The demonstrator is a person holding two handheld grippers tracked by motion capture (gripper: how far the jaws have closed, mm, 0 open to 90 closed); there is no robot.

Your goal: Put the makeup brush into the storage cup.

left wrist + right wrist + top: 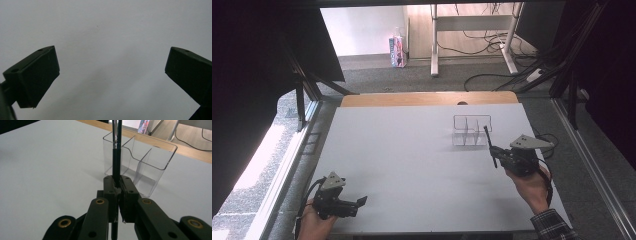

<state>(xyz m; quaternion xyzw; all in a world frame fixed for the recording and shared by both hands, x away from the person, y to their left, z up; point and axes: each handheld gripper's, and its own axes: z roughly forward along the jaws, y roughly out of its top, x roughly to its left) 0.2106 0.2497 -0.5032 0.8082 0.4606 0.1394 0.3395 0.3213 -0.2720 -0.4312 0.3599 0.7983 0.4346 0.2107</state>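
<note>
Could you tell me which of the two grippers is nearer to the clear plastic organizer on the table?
The right gripper, shut on a pen, sits just in front of the clear organizer. The left gripper is open, far off at the table's near-left corner.

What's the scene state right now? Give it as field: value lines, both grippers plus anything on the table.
surface: white table with a wooden strip along its far edge
container: clear plastic organiser with dividers, standing on the table's far right part, looks empty
left gripper: open, holding nothing, low at the table's near left corner
right gripper: shut on a slim black pen with a silver section
pen pose: roughly upright, just short of the organiser on its near side
pen inside organiser: no, not yet
</note>
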